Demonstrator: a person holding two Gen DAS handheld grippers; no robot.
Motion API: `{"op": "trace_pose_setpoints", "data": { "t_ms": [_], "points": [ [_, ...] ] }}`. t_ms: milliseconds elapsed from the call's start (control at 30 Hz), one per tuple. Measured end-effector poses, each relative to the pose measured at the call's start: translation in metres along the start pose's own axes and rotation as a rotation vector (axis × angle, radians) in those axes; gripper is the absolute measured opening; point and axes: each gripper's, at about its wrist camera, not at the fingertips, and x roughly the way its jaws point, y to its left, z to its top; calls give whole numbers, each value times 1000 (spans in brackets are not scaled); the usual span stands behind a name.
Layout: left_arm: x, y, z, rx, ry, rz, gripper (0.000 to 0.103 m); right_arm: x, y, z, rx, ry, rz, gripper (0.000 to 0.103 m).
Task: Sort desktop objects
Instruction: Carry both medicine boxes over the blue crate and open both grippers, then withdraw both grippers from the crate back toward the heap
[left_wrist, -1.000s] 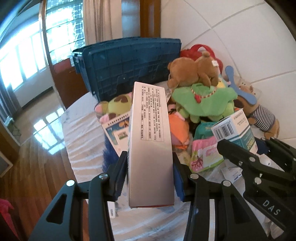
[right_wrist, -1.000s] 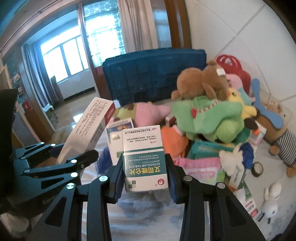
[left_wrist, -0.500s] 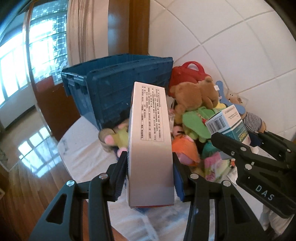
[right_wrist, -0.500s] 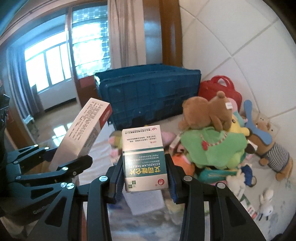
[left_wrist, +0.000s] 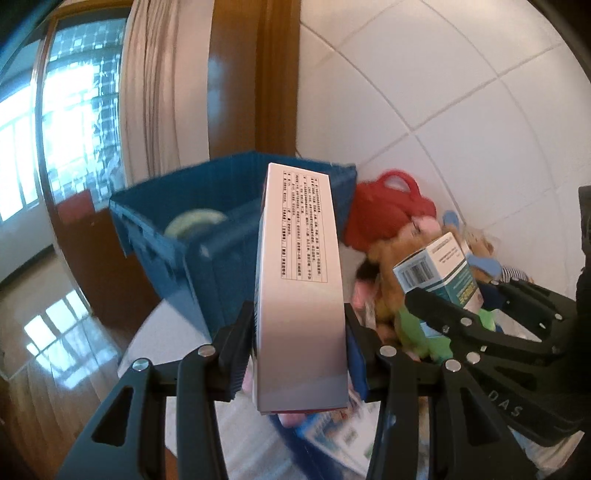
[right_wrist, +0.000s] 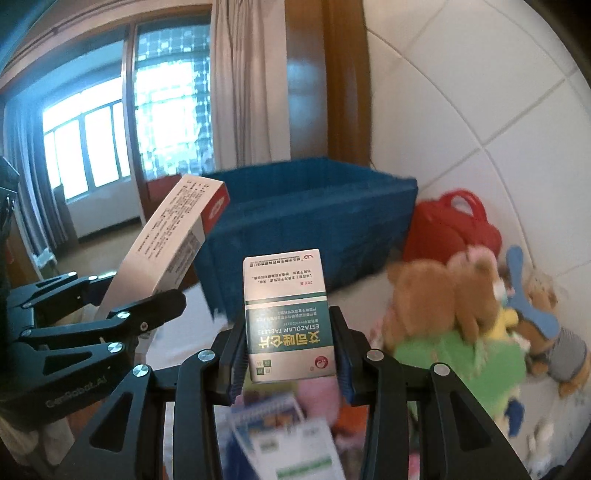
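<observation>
Left gripper (left_wrist: 299, 349) clamps white box (left_wrist: 301, 295); right gripper (right_wrist: 290, 350) clamps green box (right_wrist: 288, 317), toys blurred.

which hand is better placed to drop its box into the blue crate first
Left, probably. The left gripper holds its long white carton directly before the blue plastic crate; the right gripper's green-and-white tablet box sits farther back.

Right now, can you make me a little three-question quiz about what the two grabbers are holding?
1. True or false: the left gripper holds a long white box.
2. What colour band crosses the tablet box in the right gripper?
3. The crate behind is: A red, B blue, C yellow.

Key: 1 true. 2 green. 3 B.
</observation>
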Motion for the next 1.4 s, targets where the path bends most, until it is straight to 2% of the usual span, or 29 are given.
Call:
{"op": "trace_pose_setpoints", "data": {
  "t_ms": [200, 333, 433, 600, 733, 867, 967, 1000, 1033, 1100, 1200, 1400],
  "points": [
    [31, 51, 58, -11, -58, 16, 44, 49, 18, 62, -23, -39, 2, 39],
    [68, 101, 95, -1, -80, 14, 44, 97, 40, 102, -22, -61, -15, 39],
    [108, 138, 118, 23, -54, -1, 44, 136, 53, 125, -3, -58, -37, 39],
    [179, 192, 137, 20, 43, -29, 44, 216, 74, 151, 30, 14, -59, 39],
    [220, 214, 139, 32, 110, -54, 44, 258, 87, 155, 42, 76, -78, 39],
    [243, 224, 138, 43, 155, -85, 44, 287, 93, 151, 54, 126, -106, 39],
    [252, 228, 139, 45, 171, -96, 47, 295, 93, 148, 64, 145, -129, 39],
    [254, 229, 139, 46, 173, -98, 58, 296, 92, 147, 66, 149, -138, 40],
    [255, 229, 138, 45, 171, -98, 64, 298, 91, 146, 69, 152, -147, 40],
    [254, 232, 139, 43, 157, -92, 76, 298, 89, 145, 74, 154, -174, 51],
    [253, 234, 140, 36, 148, -105, 78, 293, 84, 143, 89, 150, -195, 67],
    [241, 224, 138, 46, 136, -130, 78, 267, 77, 138, 117, 118, -239, 70]
  ]
}}
